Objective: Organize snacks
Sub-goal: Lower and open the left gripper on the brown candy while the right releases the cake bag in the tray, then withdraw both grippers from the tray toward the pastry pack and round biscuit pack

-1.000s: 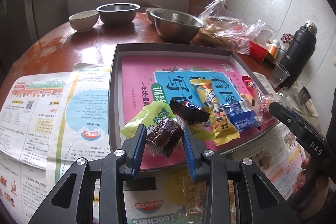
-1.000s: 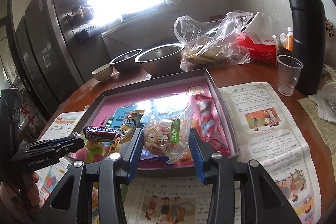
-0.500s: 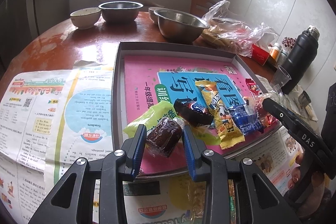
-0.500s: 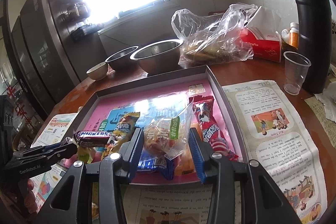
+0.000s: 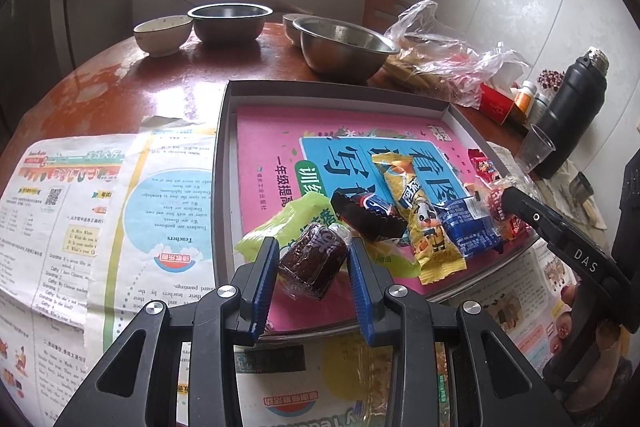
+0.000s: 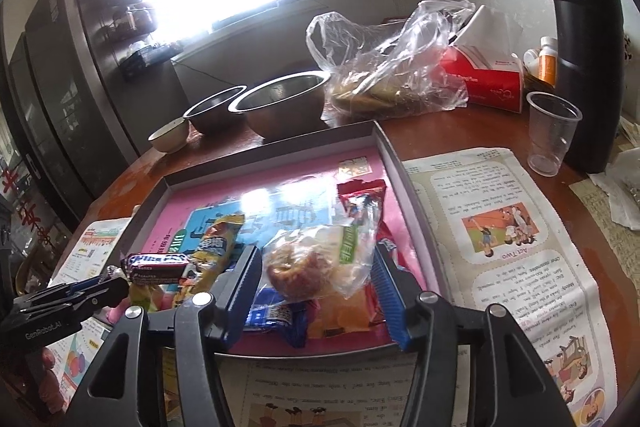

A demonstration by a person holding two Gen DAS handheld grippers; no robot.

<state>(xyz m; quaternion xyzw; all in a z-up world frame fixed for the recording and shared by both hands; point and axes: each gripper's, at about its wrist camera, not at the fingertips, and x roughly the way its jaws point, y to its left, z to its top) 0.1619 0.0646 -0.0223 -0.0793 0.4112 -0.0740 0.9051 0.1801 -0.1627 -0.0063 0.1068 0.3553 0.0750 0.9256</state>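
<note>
Left gripper [image 5: 312, 267]: black plastic frame, two angular arms with triangular cut-outs, round silver screws at the joints, blue ribbed pads [image 5: 264, 279] on the inner faces of the fingers. Seen from the right wrist view it is a black body with white "GenRobot.AI" lettering. Right gripper [image 6: 316, 279]: same build, black arms, silver screws, blue ribbed pads [image 6: 386, 287]. Its side carries white "DAS" lettering and a small screw hole. Dark clothing shows at the far right edge of the left wrist view.
</note>
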